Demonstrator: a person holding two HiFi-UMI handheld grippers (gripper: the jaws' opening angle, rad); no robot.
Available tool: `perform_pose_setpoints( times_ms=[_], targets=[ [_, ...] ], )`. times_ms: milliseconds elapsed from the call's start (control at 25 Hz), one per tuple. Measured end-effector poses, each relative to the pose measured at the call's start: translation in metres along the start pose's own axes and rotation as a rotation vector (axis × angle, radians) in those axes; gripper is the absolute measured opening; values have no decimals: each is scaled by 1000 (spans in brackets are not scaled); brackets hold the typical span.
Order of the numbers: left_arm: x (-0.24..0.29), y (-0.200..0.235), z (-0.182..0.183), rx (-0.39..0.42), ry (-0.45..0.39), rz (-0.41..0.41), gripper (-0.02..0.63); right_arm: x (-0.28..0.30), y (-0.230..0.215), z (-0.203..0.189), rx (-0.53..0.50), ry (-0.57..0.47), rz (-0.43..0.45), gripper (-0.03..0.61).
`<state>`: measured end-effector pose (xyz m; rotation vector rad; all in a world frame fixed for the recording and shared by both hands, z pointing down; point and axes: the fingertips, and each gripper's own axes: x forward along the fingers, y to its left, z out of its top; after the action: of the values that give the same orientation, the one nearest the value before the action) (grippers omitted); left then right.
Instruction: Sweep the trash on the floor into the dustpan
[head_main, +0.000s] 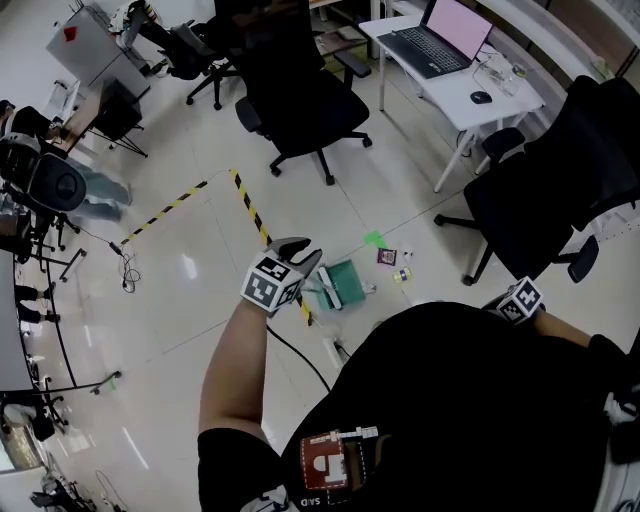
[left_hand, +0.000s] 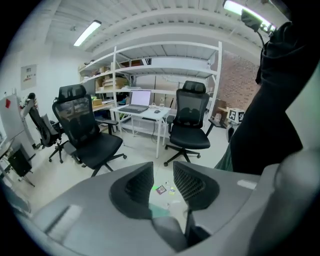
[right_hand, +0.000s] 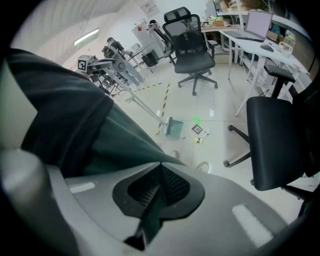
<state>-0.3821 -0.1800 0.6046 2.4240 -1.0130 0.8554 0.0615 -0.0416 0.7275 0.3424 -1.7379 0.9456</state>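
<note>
Evidently, print on wrappers (head_main: 387, 256) near the dustpan (head_main: 343, 283) is illegible.

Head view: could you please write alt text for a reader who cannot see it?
Seen from above, a person's left gripper holds a green dustpan beside scraps of trash on a white floor. Black office chairs and a desk with a laptop stand beyond.

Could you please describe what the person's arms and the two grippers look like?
The left tongs and right tongs are grey shells with black ribbed pads. Each carries a white cube with black square markers. The person wears a black short-sleeved top.
</note>
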Motion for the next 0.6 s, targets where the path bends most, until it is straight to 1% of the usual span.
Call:
perform_pose_setpoints(
  times_ms=[160, 320, 360, 480, 600],
  targets=[
    [9, -21, 30, 39, -58, -48, 133, 1, 0, -2, 6, 3, -1, 0],
    [13, -31, 51, 68, -105, -72, 133, 1, 2, -5, 23, -2, 0, 0],
    [14, -32, 53, 73, -105, -76, 133, 1, 2, -6, 27, -8, 3, 0],
    [25, -38, 42, 97, -40, -86, 135, 0, 0, -10, 41, -11, 4, 0],
    [46, -49, 16, 152, 44, -100, 135, 1, -4, -17, 53, -8, 0, 0]
  ],
)
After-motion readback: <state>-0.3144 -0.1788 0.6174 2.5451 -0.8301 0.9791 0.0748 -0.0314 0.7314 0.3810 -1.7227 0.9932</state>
